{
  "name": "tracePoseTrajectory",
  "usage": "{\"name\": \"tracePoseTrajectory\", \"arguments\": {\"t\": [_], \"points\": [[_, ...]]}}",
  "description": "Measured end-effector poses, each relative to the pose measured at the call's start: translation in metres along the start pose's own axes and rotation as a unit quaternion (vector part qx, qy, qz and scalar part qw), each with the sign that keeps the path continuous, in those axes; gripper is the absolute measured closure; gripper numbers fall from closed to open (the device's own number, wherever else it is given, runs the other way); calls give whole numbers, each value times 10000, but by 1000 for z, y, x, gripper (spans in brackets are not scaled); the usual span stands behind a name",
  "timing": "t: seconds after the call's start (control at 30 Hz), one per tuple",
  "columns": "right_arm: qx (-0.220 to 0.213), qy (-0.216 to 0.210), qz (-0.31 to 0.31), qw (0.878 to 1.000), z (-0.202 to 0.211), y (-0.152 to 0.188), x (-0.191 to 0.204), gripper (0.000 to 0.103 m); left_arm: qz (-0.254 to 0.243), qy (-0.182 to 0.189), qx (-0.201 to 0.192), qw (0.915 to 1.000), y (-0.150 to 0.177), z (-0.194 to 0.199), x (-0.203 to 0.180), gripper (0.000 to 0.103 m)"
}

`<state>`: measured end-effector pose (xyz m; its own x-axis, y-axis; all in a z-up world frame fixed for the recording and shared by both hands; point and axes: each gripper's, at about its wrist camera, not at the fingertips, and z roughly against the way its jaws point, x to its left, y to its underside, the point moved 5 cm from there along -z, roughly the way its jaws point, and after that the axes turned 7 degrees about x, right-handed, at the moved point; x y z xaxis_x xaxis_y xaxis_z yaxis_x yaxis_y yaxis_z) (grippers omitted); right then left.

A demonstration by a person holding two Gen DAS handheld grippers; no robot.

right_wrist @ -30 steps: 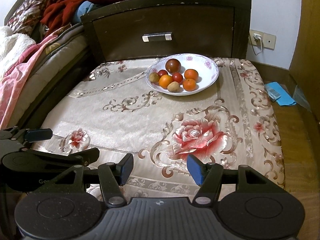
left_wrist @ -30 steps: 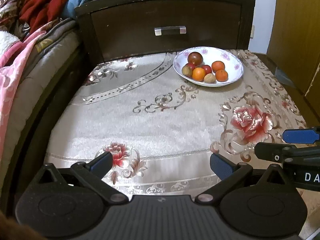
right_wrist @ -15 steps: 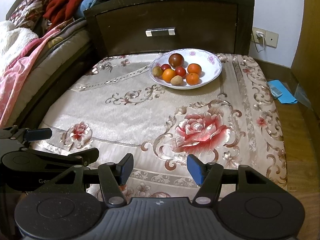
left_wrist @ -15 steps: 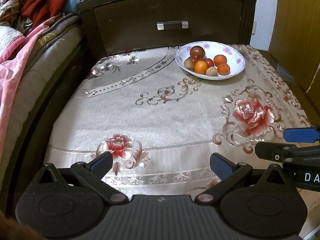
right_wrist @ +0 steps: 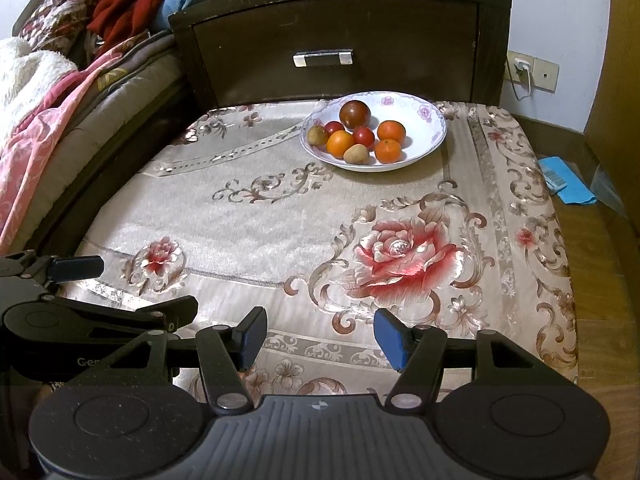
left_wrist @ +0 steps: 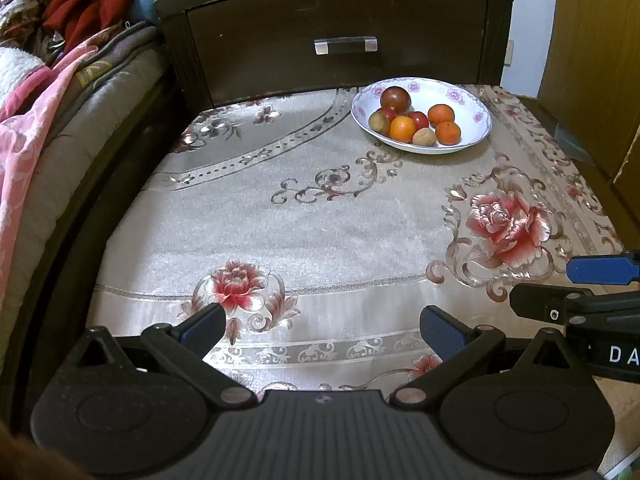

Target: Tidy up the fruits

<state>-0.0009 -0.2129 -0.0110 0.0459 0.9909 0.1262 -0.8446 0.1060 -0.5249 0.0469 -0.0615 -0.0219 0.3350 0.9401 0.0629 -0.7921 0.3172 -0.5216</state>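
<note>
A white floral bowl (left_wrist: 472, 110) (right_wrist: 424, 120) stands at the far side of a cloth-covered table. It holds a dark red fruit (left_wrist: 395, 99) (right_wrist: 354, 114), three oranges (left_wrist: 402, 128) (right_wrist: 341, 143), two small red fruits (right_wrist: 363, 136) and two brownish fruits (left_wrist: 425, 137) (right_wrist: 356, 154). My left gripper (left_wrist: 322, 330) is open and empty over the near edge of the table. My right gripper (right_wrist: 320, 336) is open and empty beside it, to its right. Each gripper shows at the edge of the other's view.
The table (left_wrist: 300, 220) carries a beige cloth with red roses. A dark wooden cabinet with a drawer handle (left_wrist: 346, 46) stands right behind the bowl. A bed with pink and red bedding (left_wrist: 36, 128) lies to the left. A blue item (right_wrist: 564, 180) lies on the floor at right.
Both views shifted slightly: the bowl rose in the frames half a second ago, then came a little lower and nearer now. Both grippers stay open and empty.
</note>
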Motion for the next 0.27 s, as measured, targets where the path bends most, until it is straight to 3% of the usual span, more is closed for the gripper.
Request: {"name": "tracePoseTrajectory", "arguments": {"t": [0.27], "points": [[-72,8,29,10000,1,0,1,42,93,7,13,10000,0,-1,2,0]]}}
